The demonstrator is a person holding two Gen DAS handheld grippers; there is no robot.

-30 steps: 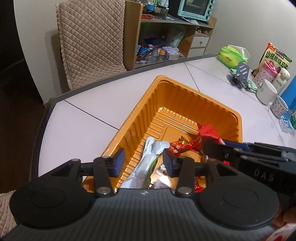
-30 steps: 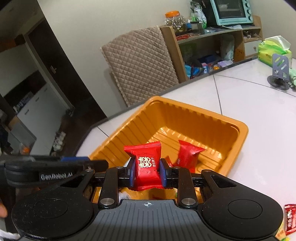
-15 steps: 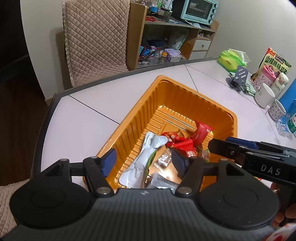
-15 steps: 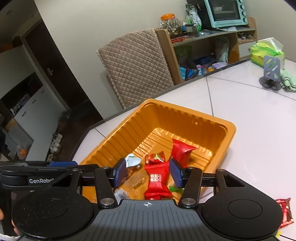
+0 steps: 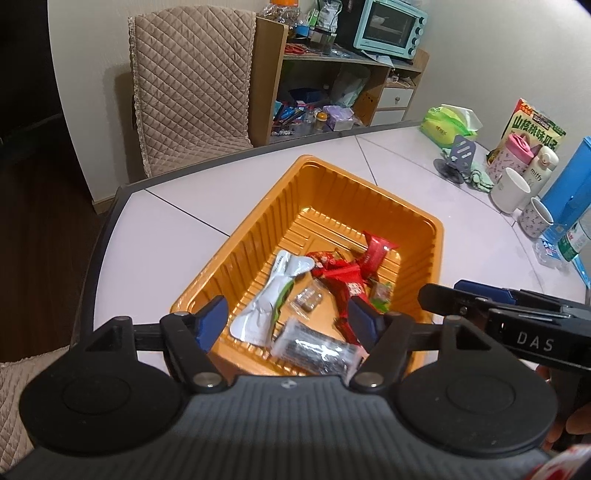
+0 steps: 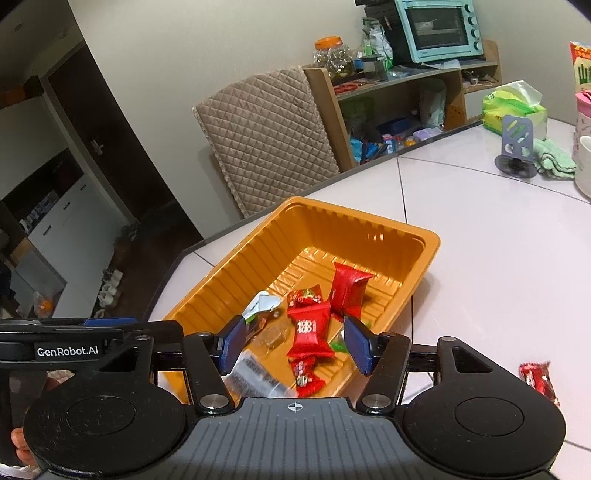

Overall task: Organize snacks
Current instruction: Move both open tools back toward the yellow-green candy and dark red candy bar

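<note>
Both the left gripper and right gripper have just opened and hang empty, their released red candy now lying in the orange tray beneath them, so another snack is stowed.

A: Someone's home, a dining corner?
B: Yes. A quilt-covered chair at the white surface, mugs along its far right edge, and a toaster oven atop a cluttered wooden shelf.
</note>
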